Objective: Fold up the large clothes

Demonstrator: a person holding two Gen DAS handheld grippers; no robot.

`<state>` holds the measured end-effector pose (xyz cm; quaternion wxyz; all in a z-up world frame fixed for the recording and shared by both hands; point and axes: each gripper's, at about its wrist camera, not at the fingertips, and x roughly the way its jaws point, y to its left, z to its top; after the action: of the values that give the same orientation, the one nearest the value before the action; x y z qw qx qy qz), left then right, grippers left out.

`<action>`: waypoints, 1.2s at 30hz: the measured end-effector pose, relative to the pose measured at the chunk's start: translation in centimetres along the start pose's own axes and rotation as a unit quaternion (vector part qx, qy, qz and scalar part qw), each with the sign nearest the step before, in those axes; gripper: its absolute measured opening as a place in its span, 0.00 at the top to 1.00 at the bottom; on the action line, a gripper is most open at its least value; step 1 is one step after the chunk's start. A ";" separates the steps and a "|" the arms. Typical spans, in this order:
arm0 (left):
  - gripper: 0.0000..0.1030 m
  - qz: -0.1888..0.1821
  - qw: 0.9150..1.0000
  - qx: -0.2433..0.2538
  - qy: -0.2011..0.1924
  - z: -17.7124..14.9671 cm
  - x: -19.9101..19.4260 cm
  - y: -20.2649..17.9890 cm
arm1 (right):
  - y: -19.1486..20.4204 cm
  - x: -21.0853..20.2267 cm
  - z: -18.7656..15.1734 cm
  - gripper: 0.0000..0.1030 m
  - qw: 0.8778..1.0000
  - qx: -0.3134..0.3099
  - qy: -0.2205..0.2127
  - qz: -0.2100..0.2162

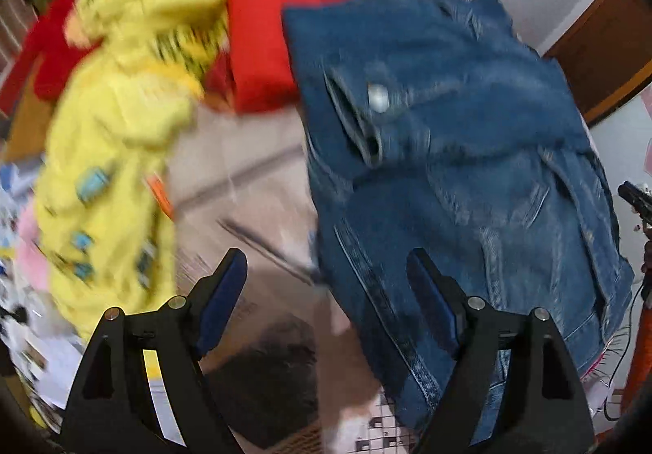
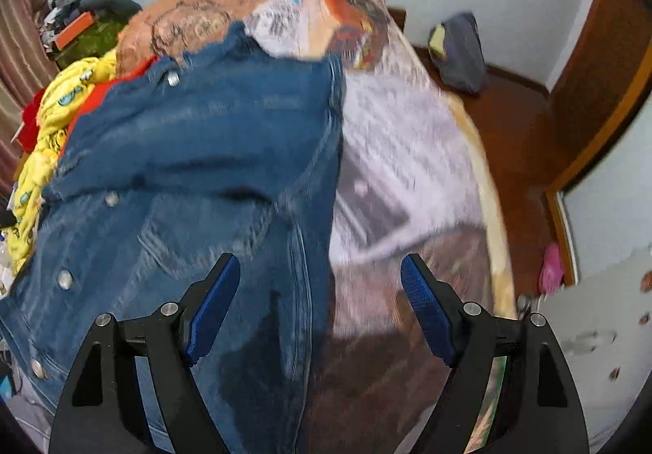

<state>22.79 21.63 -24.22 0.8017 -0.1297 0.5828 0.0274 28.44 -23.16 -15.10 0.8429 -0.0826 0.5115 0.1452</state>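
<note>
The denim jacket (image 2: 195, 177) lies on the bed's printed blanket (image 2: 407, 152), partly folded over itself with snap buttons showing along one edge, its far end reaching toward the orange part of the cover. Beside it, toward the bed's far side, sit a yellow patterned garment (image 1: 118, 152) and a red garment (image 1: 265, 46), the red one touching the jacket's edge. The left gripper (image 1: 326, 291) hangs above the jacket's near edge with its blue-padded fingers spread wide and nothing between them; the right gripper (image 2: 320, 291) is likewise wide open and empty, straddling the jacket's long seam where denim meets blanket. Both views are smeared by motion, so finer detail of the folds cannot be read. The likely trouble from here: denim is stiff and thick, so a pinch on only the top layer could drag the fold apart, and a grab near the seam might catch the blanket along with it. The neighbouring garments could also be snagged.
</note>
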 end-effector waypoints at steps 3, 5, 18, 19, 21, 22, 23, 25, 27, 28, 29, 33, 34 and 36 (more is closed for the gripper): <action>0.22 -0.025 0.999 -0.018 0.032 -1.2 2.7 -0.1 | -0.4 1.1 -1.2 0.24 1.000 0.007 0.020 0.005; 0.22 -0.029 0.998 -0.025 0.044 -1.7 4.0 -0.3 | -0.5 1.7 -1.8 0.24 0.999 0.009 0.030 0.015; 0.79 -0.134 0.990 -0.037 0.033 -2.3 3.6 -2.7 | 0.9 2.3 -2.2 0.89 0.994 0.004 0.030 0.104; 0.88 -0.120 0.992 -0.029 0.028 -2.2 3.2 -3.0 | 1.2 1.9 -2.0 0.89 0.994 -0.003 0.023 0.102; 0.88 -0.103 0.995 -0.013 0.002 -1.8 2.2 -3.6 | 1.6 1.2 -1.3 0.90 0.994 -0.010 0.004 0.104; 0.88 -0.091 0.996 -0.006 -0.016 -1.5 1.3 -3.9 | 1.7 0.6 -0.8 0.90 0.995 -0.012 -0.008 0.103; 0.88 -0.083 0.996 -0.004 -0.030 -1.1 0.6 -4.0 | 1.9 0.1 -0.2 0.91 0.995 -0.016 -0.017 0.102; 0.88 -0.078 0.995 -0.004 -0.069 -0.2 -1.4 -4.0 | 1.9 -1.0 1.0 0.91 0.994 -0.017 -0.042 0.100; 0.88 -0.063 0.993 -0.003 -0.102 1.1 -3.2 -4.1 | 1.6 -2.4 2.4 0.91 0.992 -0.015 -0.068 0.105; 0.88 -0.057 0.992 -0.002 -0.114 1.8 -3.6 -3.8 | 1.5 -2.5 2.7 0.91 0.992 -0.014 -0.074 0.106; 0.88 -0.048 0.991 0.001 -0.128 2.4 -4.1 -3.8 | 1.4 -2.7 3.3 0.91 0.991 -0.014 -0.083 0.101; 0.88 -0.034 0.992 -0.021 -0.121 4.1 -2.2 -2.9 | 1.9 -0.7 4.7 0.91 0.994 -0.018 -0.087 0.059; 0.88 -0.024 0.993 -0.022 -0.111 4.3 -1.2 -2.7 | 1.9 0.3 4.6 0.90 0.995 -0.017 -0.079 0.052; 0.85 0.004 0.996 -0.014 -0.083 4.4 0.9 -2.2 | 1.4 1.9 4.4 0.90 0.997 -0.007 -0.064 0.046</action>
<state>27.65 20.44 -23.45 0.8453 -0.1353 0.5144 0.0494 32.52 -20.22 -14.73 0.8659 -0.0554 0.4584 0.1924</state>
